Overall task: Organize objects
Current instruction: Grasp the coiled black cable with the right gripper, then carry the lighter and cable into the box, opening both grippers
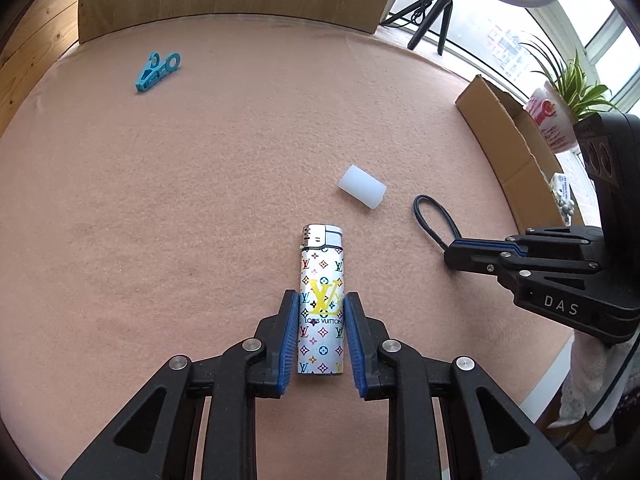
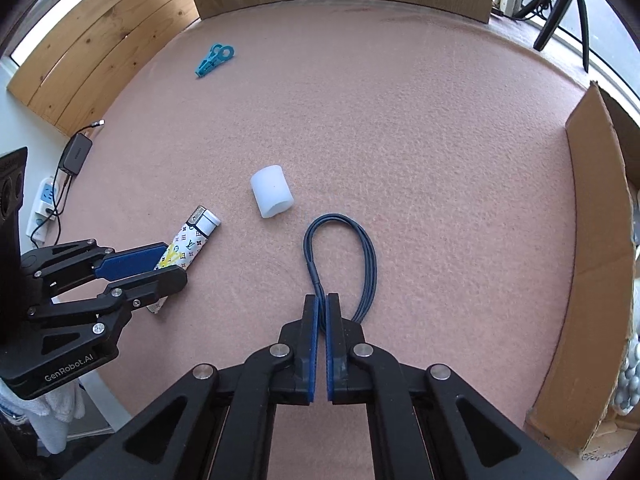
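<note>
Lighter (image 1: 321,300) flat on pink desk (image 1: 160,200), clamped by left gripper (image 1: 322,300). Right gripper (image 2: 321,300) pinched on dark cord loop (image 2: 340,240). White cylinder (image 2: 271,191) between. Power strip (image 2: 42,204) seen from right wrist only; potted plant (image 1: 576,84) from left only.

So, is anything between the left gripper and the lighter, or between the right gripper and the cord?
Nothing visible. The left gripper has its pads against both sides of the lighter, which lies on the felt. The right gripper is shut on the cord. The white cap lies apart from both.
</note>
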Available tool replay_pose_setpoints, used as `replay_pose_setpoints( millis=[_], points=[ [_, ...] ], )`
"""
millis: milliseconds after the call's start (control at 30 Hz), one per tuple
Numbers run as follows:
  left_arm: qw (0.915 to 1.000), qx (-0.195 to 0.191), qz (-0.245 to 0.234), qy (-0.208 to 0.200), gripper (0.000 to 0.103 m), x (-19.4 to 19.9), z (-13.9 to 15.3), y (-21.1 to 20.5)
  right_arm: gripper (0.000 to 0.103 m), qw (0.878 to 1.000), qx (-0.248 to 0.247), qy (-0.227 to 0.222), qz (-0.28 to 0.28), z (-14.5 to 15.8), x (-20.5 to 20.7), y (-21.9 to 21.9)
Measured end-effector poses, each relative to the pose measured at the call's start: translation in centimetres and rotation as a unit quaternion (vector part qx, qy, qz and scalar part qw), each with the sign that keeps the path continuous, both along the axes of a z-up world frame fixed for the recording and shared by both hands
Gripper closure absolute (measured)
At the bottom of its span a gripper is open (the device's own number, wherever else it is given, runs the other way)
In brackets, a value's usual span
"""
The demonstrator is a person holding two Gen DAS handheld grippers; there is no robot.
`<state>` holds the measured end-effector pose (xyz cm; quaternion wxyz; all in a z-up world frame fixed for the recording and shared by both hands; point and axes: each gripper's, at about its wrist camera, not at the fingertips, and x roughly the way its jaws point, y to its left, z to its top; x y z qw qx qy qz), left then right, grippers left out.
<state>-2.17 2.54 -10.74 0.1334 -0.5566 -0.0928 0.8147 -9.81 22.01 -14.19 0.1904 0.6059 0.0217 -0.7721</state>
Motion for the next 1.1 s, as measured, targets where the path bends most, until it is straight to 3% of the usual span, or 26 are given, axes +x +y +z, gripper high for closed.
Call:
replay_pose_setpoints(
  millis=[167, 433, 767, 1100],
  points=[
    [0.9997, 0.024, -0.008, 0.002, 0.078, 0.1, 0.7, 1.4, 0.100, 0.998, -0.036, 0.007, -0.052, 1.7, 1.3, 3.8],
    [0.9979, 0.042, -0.036, 0.033, 0.078, -2.1, 3.3, 6.2, 0.100, 0.991, -0.066, 0.056, -0.100, 6.3, 2.7, 8.4],
    [0.9922, 0.050, -0.078, 0.083, 0.078, -5.3, 7.7, 12.4, 0.100, 0.975, -0.077, 0.123, -0.168, 11.9, 3.8, 14.9],
    [0.9858, 0.054, -0.116, 0.109, 0.078, -10.1, 9.3, 21.7, 0.100, 0.964, -0.061, 0.131, -0.222, 11.7, 3.9, 21.5]
  ],
)
